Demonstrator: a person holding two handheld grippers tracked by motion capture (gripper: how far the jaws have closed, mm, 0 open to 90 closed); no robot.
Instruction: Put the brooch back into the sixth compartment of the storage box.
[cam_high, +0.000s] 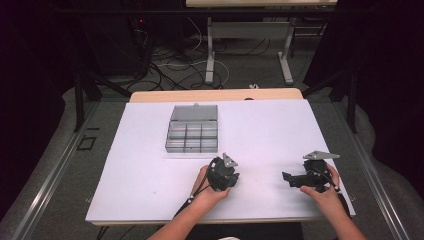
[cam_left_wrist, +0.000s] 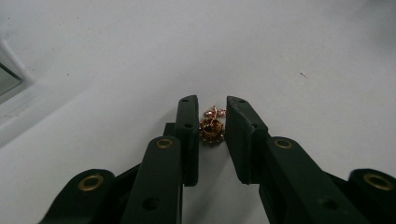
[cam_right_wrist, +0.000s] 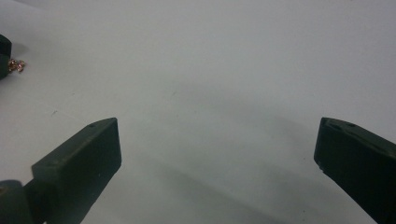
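Lab recording setup: black curtains around white surface (cam_high: 150, 150), cable tangle (cam_high: 170, 65) on floor at 12 o'clock, adjustable desk legs (cam_high: 210, 50).

Take the compartment box (cam_high: 192, 135) as your landmark: it sits on the table (cam_high: 260, 130), toward the far edge and left of the middle. Your left gripper (cam_high: 223, 176) is just nearer to you than the box and slightly right of it, with the small jewellery piece (cam_left_wrist: 212, 127) lying on the table between its jaws. Your right gripper (cam_high: 306, 179) rests well to the right of the box.
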